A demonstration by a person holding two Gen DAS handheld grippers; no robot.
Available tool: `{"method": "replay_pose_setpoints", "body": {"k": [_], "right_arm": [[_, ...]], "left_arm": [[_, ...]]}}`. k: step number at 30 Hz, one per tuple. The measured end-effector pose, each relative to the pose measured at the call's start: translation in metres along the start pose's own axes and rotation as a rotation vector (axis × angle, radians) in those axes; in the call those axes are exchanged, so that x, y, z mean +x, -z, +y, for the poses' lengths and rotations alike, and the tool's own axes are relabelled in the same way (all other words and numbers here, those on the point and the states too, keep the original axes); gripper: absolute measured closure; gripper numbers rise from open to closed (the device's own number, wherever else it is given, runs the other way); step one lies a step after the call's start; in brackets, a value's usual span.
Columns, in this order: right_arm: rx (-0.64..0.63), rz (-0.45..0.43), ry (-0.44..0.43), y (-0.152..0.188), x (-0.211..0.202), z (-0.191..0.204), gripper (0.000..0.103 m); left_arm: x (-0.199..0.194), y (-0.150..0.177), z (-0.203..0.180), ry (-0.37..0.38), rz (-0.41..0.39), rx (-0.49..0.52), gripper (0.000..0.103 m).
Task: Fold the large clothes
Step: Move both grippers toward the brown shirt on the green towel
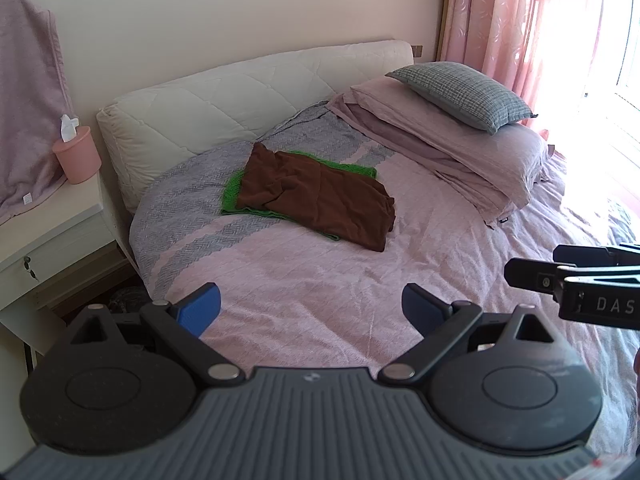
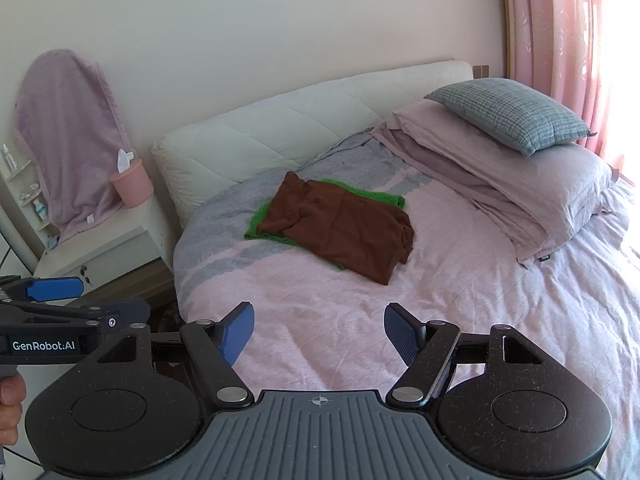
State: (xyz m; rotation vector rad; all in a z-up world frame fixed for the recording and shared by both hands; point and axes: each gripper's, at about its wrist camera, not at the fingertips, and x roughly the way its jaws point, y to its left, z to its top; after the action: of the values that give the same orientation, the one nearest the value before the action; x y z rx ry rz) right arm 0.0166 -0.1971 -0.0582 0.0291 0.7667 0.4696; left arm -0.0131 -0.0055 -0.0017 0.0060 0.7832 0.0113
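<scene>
A folded brown garment (image 1: 320,196) (image 2: 340,226) lies on top of a folded green garment (image 1: 236,194) (image 2: 262,220) on the pink bedspread (image 1: 320,280) (image 2: 320,308), near the headboard. My left gripper (image 1: 311,308) hovers open over the near part of the bed, well short of the pile, with nothing between its blue pads. My right gripper (image 2: 319,334) is likewise open and empty, at about the same distance from the clothes. Each gripper shows at the edge of the other's view: the right gripper (image 1: 532,268), the left gripper (image 2: 104,300).
A stack of folded pink bedding (image 1: 452,140) (image 2: 500,168) with a grey checked pillow (image 1: 460,94) (image 2: 508,114) sits at the right of the bed. A white nightstand (image 1: 44,236) (image 2: 100,252) at left holds a pink tissue holder (image 1: 78,156) (image 2: 132,186). Pink curtains (image 1: 520,20) hang right.
</scene>
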Motion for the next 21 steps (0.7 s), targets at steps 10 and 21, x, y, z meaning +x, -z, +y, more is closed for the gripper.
{"method": "replay_pose_setpoints", "body": {"k": [10, 21], "right_arm": [[0.001, -0.001, -0.005, 0.0008, -0.0002, -0.0005, 0.034], [0.019, 0.007, -0.012, 0.0015, 0.0046, -0.0073, 0.034]], "left_arm": [[-0.0022, -0.0009, 0.0007, -0.004, 0.0, -0.002, 0.008], [0.0056, -0.0026, -0.005, -0.025, 0.02, -0.012, 0.008]]}}
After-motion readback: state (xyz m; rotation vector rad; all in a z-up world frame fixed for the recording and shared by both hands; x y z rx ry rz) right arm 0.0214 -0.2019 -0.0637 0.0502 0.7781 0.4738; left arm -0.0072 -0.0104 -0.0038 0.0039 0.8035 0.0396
